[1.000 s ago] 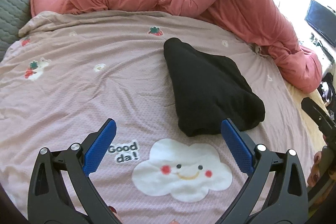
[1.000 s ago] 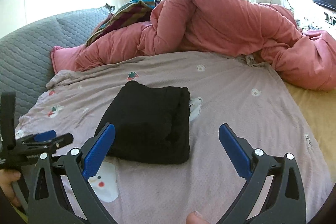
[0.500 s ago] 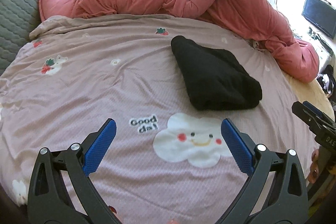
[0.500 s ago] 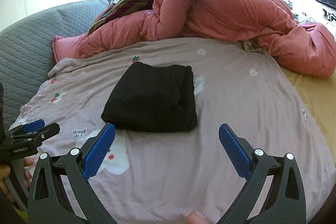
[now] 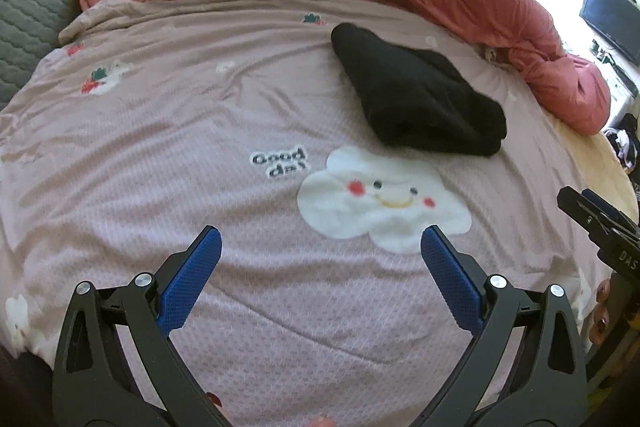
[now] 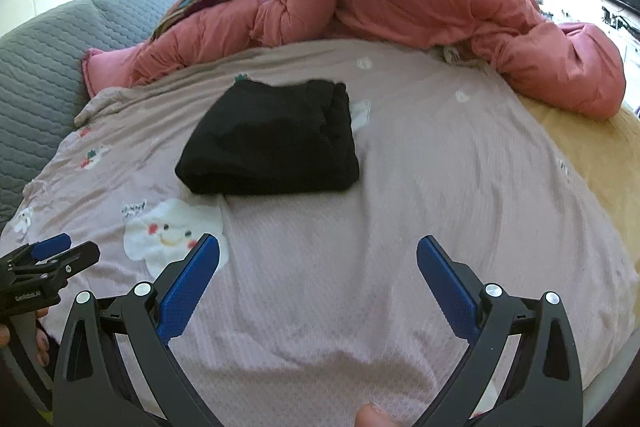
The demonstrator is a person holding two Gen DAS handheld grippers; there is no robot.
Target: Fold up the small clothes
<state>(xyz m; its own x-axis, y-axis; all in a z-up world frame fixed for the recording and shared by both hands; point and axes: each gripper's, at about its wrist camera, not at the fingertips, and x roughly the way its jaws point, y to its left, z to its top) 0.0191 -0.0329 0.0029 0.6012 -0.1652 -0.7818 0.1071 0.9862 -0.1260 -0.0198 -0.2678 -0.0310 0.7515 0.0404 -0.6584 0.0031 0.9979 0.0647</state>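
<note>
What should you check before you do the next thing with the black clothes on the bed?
1. Left gripper open and empty: ok.
2. Right gripper open and empty: ok.
3. Black garment lies folded in a compact bundle on the pink sheet: ok.
4. Nothing on top of the garment: ok.
5. Both grippers apart from the garment, not touching it: ok.
6. Fold neat on the underside: cannot tell.
</note>
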